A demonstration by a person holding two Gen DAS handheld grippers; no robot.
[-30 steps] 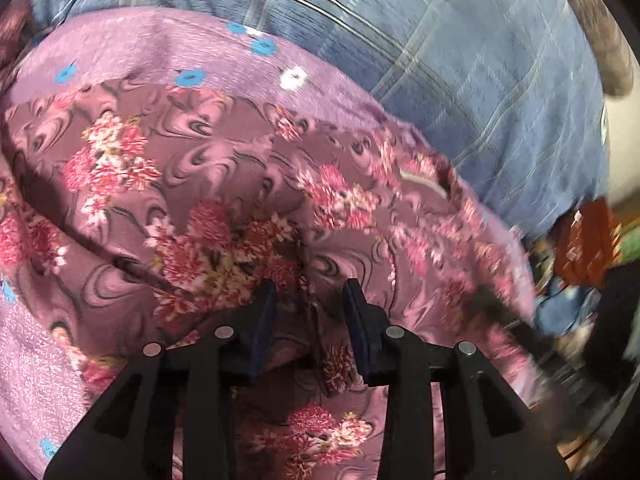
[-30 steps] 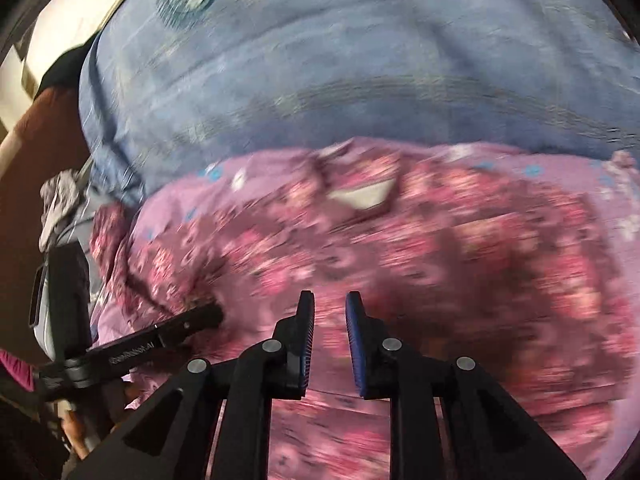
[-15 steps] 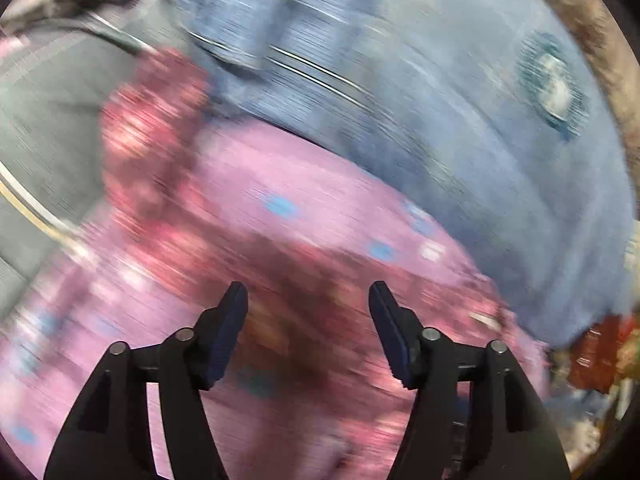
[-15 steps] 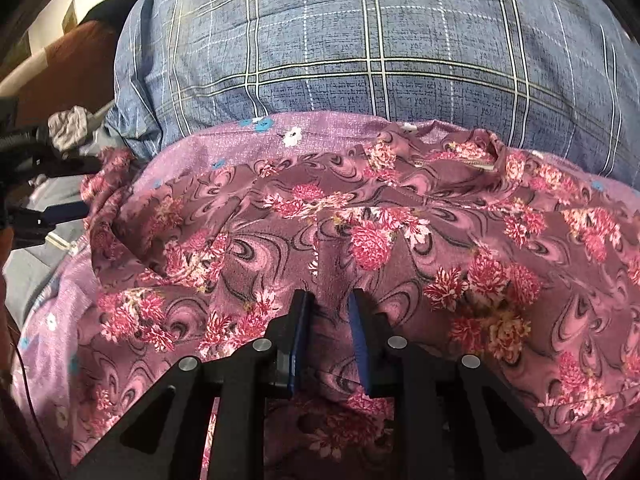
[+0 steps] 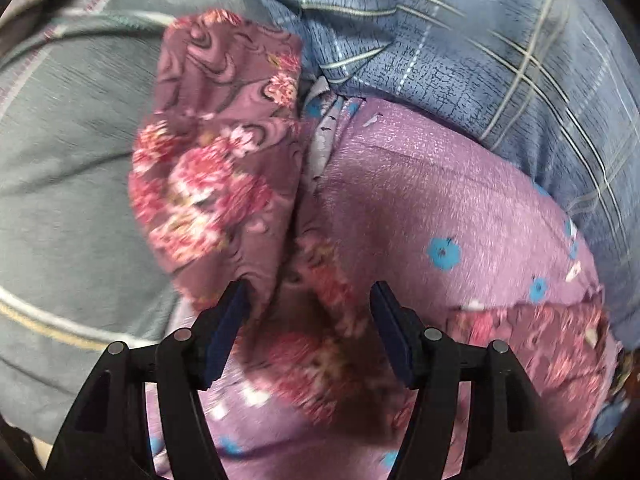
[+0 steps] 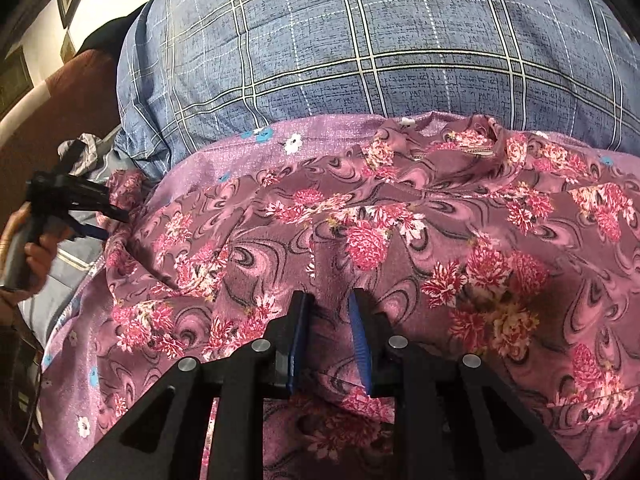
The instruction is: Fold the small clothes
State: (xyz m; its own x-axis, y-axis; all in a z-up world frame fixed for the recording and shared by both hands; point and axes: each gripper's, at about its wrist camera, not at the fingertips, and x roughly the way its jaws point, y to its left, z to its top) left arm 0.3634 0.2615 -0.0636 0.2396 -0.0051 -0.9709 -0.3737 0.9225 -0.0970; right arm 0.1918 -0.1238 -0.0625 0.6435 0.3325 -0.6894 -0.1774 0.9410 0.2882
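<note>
left wrist view: left gripper (image 5: 306, 300), jaws standing wide after just opening, nothing pinched; a loose fold of the floral garment (image 5: 216, 184) lies between and just beyond them, its sleeve end running away to the far left over a grey cloth (image 5: 60, 200).
item: floral garment (image 6: 360, 240), maroon with pink flowers, spread on a lilac sheet (image 6: 248, 148), long axis left to right across the right wrist view; collar at the far edge near a blue checked pillow (image 6: 360, 40).
right wrist view: right gripper (image 6: 328, 320) low on the near middle of the garment, jaws narrowly parted with a ridge of cloth between them; whether the pads truly pinch it cannot be told.
relation: the sleeve end lies at the left, nearer the left gripper (image 6: 100, 216); that hand is judged better placed to fold it inward toward the right.
</note>
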